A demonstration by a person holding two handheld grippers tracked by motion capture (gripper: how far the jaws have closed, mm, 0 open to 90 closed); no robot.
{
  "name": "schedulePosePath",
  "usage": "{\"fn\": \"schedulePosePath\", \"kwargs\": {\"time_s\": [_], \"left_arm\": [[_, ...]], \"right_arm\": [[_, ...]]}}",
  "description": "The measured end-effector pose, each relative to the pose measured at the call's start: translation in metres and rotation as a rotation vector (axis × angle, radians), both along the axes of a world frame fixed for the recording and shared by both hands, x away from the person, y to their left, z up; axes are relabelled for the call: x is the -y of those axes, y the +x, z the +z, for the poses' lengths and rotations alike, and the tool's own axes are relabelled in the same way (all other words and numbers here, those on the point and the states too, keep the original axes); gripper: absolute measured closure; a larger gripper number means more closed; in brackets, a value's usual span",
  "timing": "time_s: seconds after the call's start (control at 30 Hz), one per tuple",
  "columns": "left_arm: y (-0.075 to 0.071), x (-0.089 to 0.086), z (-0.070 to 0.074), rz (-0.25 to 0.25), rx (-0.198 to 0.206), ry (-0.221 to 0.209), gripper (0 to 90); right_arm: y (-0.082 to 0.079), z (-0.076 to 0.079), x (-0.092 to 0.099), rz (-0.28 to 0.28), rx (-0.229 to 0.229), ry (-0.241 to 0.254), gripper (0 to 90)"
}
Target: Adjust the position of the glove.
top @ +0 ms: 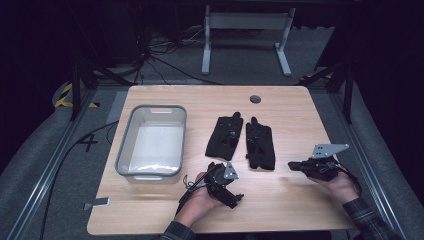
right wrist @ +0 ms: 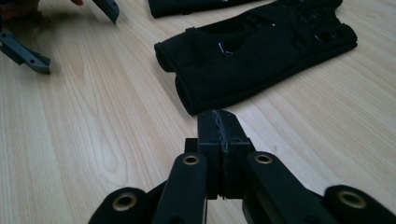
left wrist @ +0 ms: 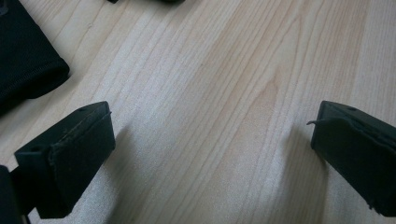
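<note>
- Table [top: 280, 200]: light wood, carries everything below; round hole near its far edge.
- Tray [top: 123, 150]: grey-rimmed, white inside, on the table's left half, well left of the gloves.
- Left glove [top: 224, 138]: black, flat on the table at centre, fingers pointing to the far edge, just right of the tray.
- Right glove [top: 260, 145]: black, flat, just beside the left glove on its right, narrow strip of wood between them. In the right gripper view its cuff end [right wrist: 252, 60] lies just ahead of the jaw tips, not touching.
- Left gripper [top: 239, 197]: in the person's left hand, on the near side of the gloves, low over the table. Jaws spread wide, bare wood between them [left wrist: 212, 140], nothing gripped.
- Right gripper [top: 291, 165]: in the person's right hand, right of the right glove, tips pointing at its cuff. Jaws pressed together [right wrist: 219, 123], nothing between them.
</note>
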State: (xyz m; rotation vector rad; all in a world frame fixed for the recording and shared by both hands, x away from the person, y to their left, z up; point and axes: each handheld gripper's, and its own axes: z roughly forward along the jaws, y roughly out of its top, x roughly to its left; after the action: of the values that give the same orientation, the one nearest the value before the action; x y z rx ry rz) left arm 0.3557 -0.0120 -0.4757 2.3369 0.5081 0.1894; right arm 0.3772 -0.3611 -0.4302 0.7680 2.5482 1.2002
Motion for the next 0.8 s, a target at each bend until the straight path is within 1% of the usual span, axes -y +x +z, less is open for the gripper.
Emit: {"fn": "schedulePosePath", "kwargs": {"time_s": [0.13,0.17,0.27,0.33,0.37,0.4,0.47,0.5,0.57,0.6,0.67,0.73,0.8], "left_arm": [[0.0,0.0,0.0,-0.003,-0.002,0.0,0.0],[0.0,0.0,0.0,-0.004,-0.004,0.0,0.0],[0.0,0.0,0.0,-0.005,-0.004,0.001,0.0],[0.001,0.0,0.0,-0.01,-0.004,0.001,0.0],[0.001,0.0,0.0,-0.01,-0.004,0.001,0.0],[0.001,0.0,0.0,-0.01,-0.004,0.001,0.0],[0.0,0.0,0.0,-0.009,-0.002,0.001,0.0],[0.0,0.0,0.0,-0.008,-0.001,0.002,0.0],[0.0,0.0,0.0,-0.008,0.0,0.002,0.0],[0.0,0.0,0.0,-0.008,0.0,0.002,0.0],[0.0,0.0,0.0,-0.011,-0.001,0.001,0.0],[0.001,0.0,0.0,-0.012,-0.003,-0.002,0.0],[0.001,0.0,0.0,-0.013,-0.003,-0.001,0.0]], "right_arm": [[0.01,0.002,-0.007,0.022,-0.01,0.017,89.9],[0.012,0.002,-0.009,0.024,-0.008,0.009,90.0],[0.019,0.004,-0.016,0.038,-0.003,0.008,90.0],[0.024,0.004,-0.02,0.042,0.004,0.02,89.9],[0.024,0.004,-0.02,0.042,0.004,0.02,89.9],[0.031,0.004,-0.024,0.048,-0.001,0.014,89.9],[0.033,0.004,-0.025,0.048,0.001,0.012,89.9],[0.039,0.004,-0.03,0.049,0.001,0.015,89.9],[0.043,0.005,-0.034,0.052,0.007,0.011,89.8],[0.045,0.004,-0.035,0.053,0.005,0.018,89.9],[0.048,0.003,-0.036,0.055,0.0,0.016,89.8],[0.053,0.002,-0.039,0.055,0.002,-0.006,89.8],[0.057,0.002,-0.042,0.055,0.003,-0.006,89.8]]}}
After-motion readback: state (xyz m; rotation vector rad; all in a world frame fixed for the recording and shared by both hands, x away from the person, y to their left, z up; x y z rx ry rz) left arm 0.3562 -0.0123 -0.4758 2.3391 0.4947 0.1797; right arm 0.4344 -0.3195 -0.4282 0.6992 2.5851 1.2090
